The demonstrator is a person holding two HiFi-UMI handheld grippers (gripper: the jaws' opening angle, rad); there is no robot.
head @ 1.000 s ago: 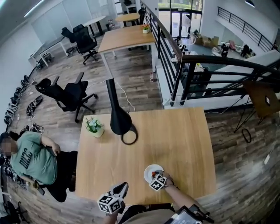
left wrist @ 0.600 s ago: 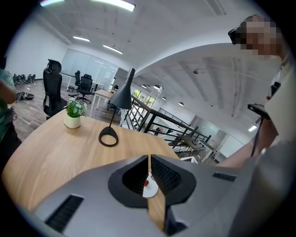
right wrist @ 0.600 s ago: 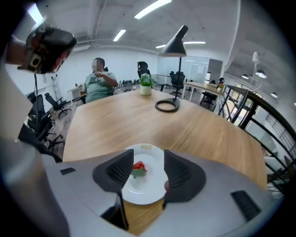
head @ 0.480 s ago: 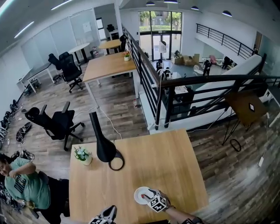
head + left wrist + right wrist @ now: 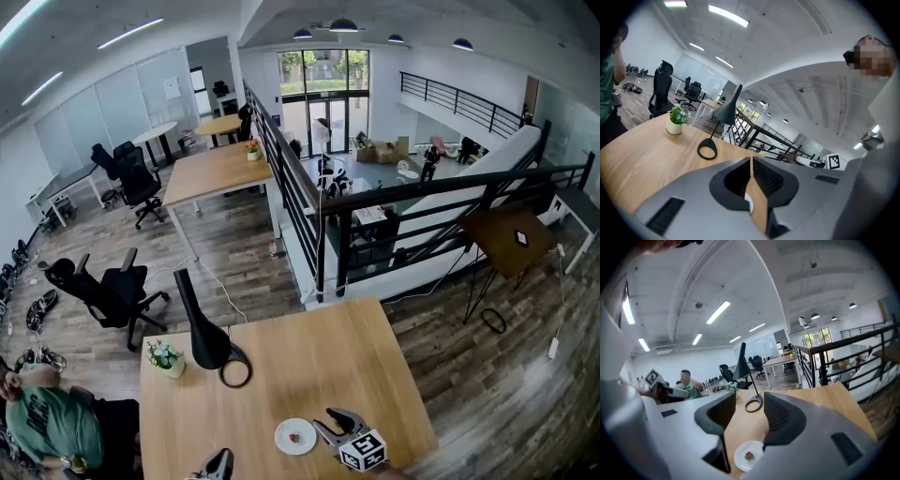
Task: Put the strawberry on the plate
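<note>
The strawberry (image 5: 296, 437) is seen lying on the plate (image 5: 283, 444), a little right of its middle, small and red against the white. The plate is set on the wooden table (image 5: 309, 361), close to the near edge.

The right gripper (image 5: 324, 420) is held just to the right of the plate, apart from it. Its jaws are spread wide and have just been opening. Nothing is gripped between them. In the right gripper view the plate and the fruit are seen low down through the gap, untouched by either pad.

The left gripper (image 5: 218, 464) is found to the left of the plate, cut off by the bottom edge of the head view. In the left gripper view its jaws are pressed together at the tips, and nothing is clamped there.

Beyond the plate and to its left, a black lamp (image 5: 208, 339) with a ring base is placed on the same table. A small potted plant (image 5: 165, 357) is set farther left of the plate. Well to the left of the plate, off the table, a person (image 5: 42, 422) in a green shirt is seated.
</note>
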